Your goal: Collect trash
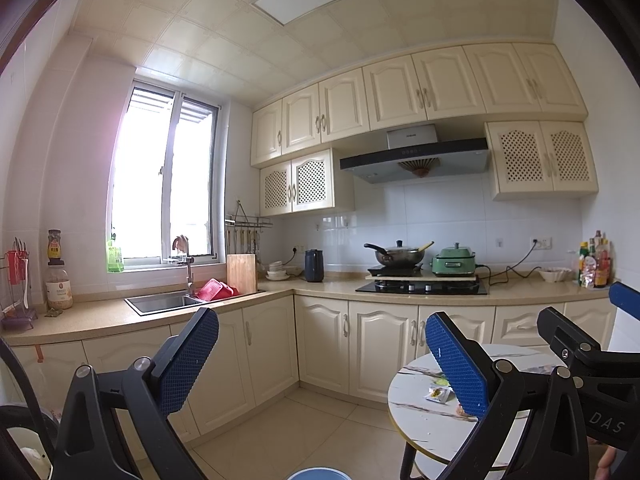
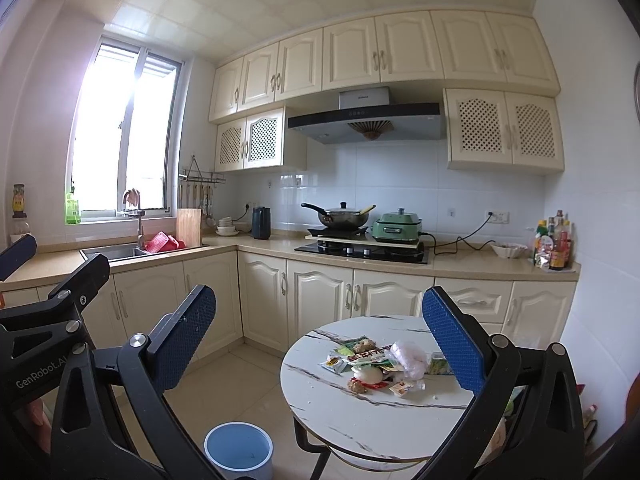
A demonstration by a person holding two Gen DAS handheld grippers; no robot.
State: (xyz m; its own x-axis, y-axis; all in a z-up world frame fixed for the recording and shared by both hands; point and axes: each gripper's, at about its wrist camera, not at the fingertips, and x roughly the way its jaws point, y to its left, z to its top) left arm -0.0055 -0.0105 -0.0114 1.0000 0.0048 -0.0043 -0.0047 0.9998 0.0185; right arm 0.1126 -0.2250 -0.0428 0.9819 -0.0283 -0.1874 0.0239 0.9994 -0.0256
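Right wrist view: right gripper [image 2: 320, 344] blue pads spread wide, nothing between them, held high and level over the room, likely staging before reaching down. Trash pile of crumpled snack wrappers, a clear plastic bag and food scraps [image 2: 376, 364] sits on the round white marble-pattern bench [image 2: 360, 420], roughly centre to 1 o'clock on its top, framed between the pads, so this gripper looks lined up for the first pick. Round pale blue plastic bin [image 2: 239, 450] stands on the beige tiled floor [image 2: 240, 372] at about 8 o'clock from the bench, apart from its legs, handy for drops.

Left wrist view: left gripper [image 1: 320, 360] also wide open and empty, aimed more at the cream cabinets [image 1: 380, 344] than at the trash; only a few wrappers show at 4 o'clock by its right pad. Bin rim barely shows at the bottom edge.

Room: L-shaped kitchen, beige worktop, steel sink [image 2: 114, 251] under a bright window, lidded wok [image 2: 344, 216] on the hob, range hood above. Nothing collected yet, judging by the full pile.
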